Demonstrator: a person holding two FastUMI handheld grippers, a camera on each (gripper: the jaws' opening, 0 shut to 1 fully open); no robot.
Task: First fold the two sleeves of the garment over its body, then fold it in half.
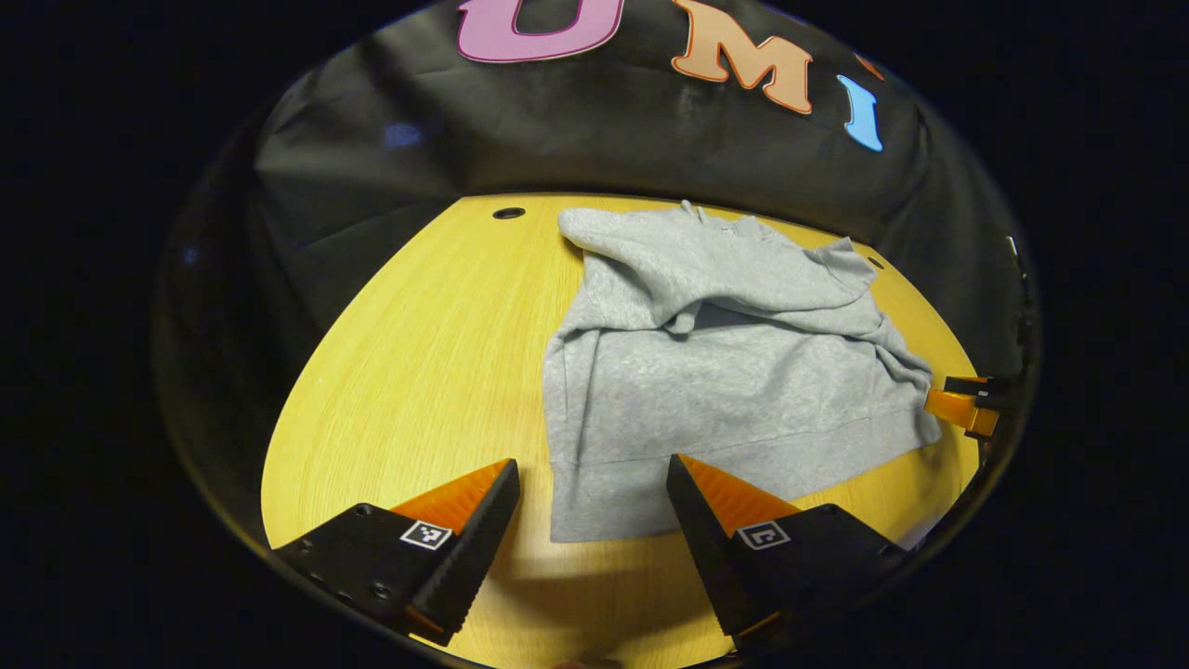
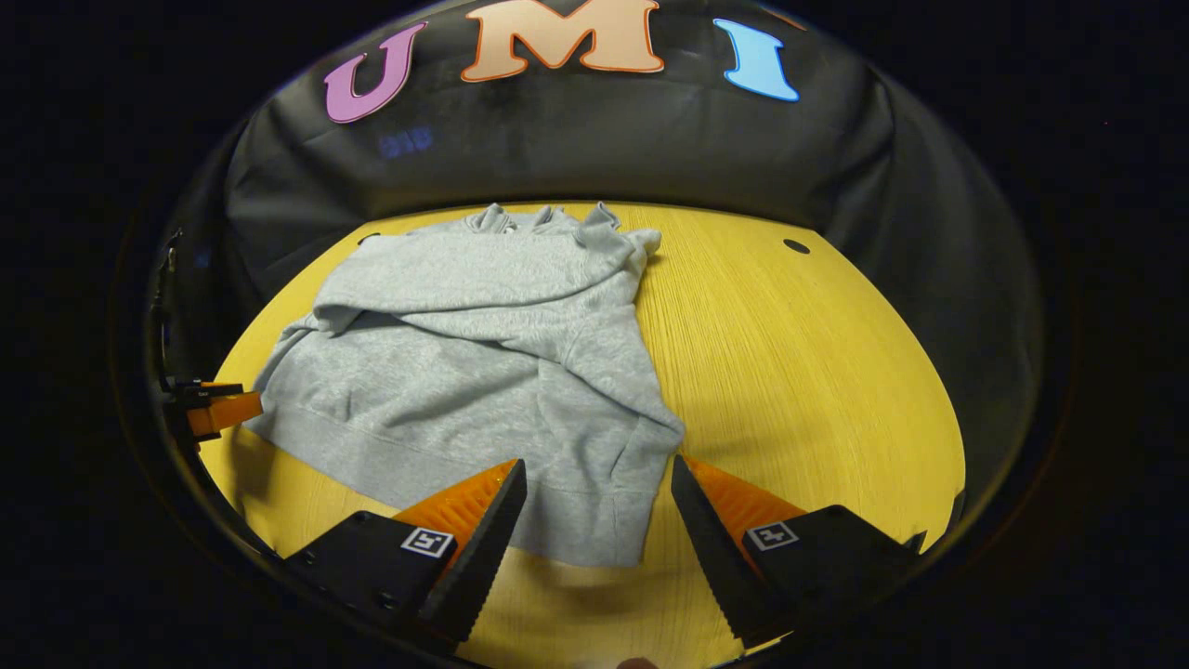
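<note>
Garment (image 1: pixel 725 372) flat on table (image 1: pixel 418 372), sleeves (image 2: pixel 520 279) atop its body, grippers (image 1: pixel 593 483) (image 2: pixel 594 483) at its near hem.

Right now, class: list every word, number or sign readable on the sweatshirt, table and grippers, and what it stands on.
None on the sweatshirt.
None on the table.
The left gripper and right gripper carry square code markers: patterns, not words or numbers.
</note>
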